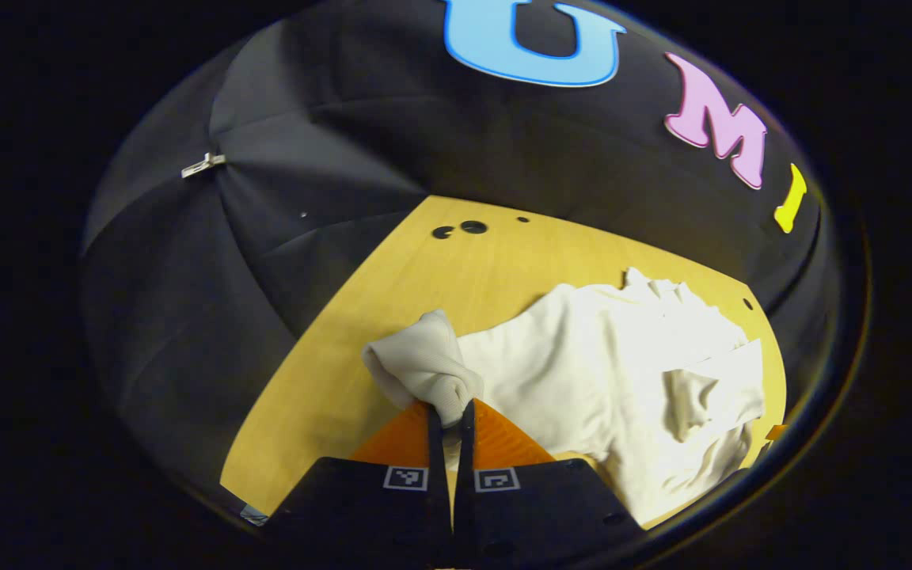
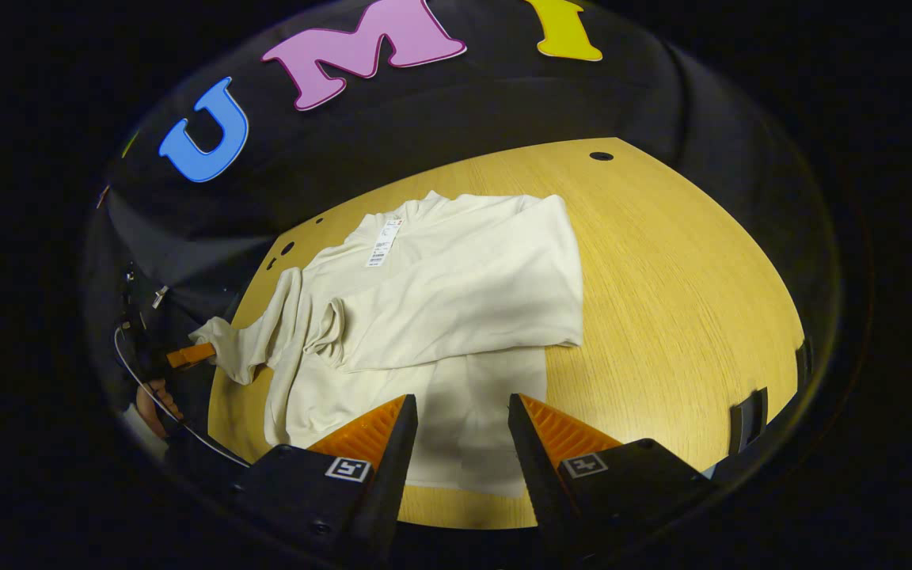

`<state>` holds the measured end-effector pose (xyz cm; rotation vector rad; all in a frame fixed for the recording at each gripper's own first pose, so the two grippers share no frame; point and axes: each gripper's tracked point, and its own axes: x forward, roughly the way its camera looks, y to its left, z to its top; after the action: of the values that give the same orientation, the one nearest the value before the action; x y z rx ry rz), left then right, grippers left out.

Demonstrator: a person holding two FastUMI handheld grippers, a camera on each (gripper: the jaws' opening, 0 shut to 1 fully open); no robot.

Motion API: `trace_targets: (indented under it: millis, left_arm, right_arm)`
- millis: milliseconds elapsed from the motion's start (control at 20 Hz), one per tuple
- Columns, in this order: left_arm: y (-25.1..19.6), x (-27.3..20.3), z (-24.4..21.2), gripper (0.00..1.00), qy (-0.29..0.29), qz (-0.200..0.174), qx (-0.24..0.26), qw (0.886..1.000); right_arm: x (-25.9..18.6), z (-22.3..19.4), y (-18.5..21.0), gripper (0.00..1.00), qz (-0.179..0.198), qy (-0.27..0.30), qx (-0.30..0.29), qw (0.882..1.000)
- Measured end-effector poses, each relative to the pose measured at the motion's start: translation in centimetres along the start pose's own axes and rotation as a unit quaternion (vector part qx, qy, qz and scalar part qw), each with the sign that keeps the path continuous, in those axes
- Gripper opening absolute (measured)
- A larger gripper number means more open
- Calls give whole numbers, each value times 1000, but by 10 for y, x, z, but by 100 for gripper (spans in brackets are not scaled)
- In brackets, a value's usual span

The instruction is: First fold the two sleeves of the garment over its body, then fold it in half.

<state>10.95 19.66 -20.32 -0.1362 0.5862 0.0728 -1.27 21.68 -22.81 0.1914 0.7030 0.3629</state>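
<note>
We see our left gripper (image 1: pixel 451 418) clamped on a bunched sleeve (image 1: pixel 424 368), the white garment (image 1: pixel 606 372) spread on the wooden table (image 1: pixel 456 277) ahead to its right, our right gripper (image 2: pixel 461 431) parted above the hem, one sleeve (image 2: pixel 472 297) already folded over the body beyond it

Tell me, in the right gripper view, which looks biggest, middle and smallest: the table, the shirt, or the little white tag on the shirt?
Largest to smallest:
1. Table
2. Shirt, spread over much of the table
3. White tag, by far the smallest

Cream garment (image 2: pixel 456 277), yellow wood-grain table (image 2: pixel 685 301)
</note>
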Motion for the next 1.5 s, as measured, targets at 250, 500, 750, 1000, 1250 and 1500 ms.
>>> trace_targets:
  millis: [250, 500, 750, 1000, 1250, 1500]
  left_arm:
    - [-87, -10, 9, 7, -14, -59, 35, 998]
    - [-150, -12, 4, 7, -1, -95, 57, 994]
    - [-207, -12, -7, 7, 9, -136, 68, 988]
    - [-259, -9, -24, 7, 20, -172, 95, 980]
    - [-298, 9, -53, 7, 49, -184, 133, 973]
    - [-310, 31, -81, 7, 83, -172, 151, 970]
  right_arm:
    - [2, 0, -21, 72, -6, 1, 15, 1000]
    - [2, -3, -32, 72, -5, 4, 25, 1000]
    - [2, -9, -36, 72, -4, 12, 28, 1000]
    - [-2, -13, -40, 72, -5, 15, 24, 1000]
    - [-6, -14, -43, 72, -10, 16, 23, 1000]
    - [-6, -15, -44, 72, -12, 16, 27, 999]
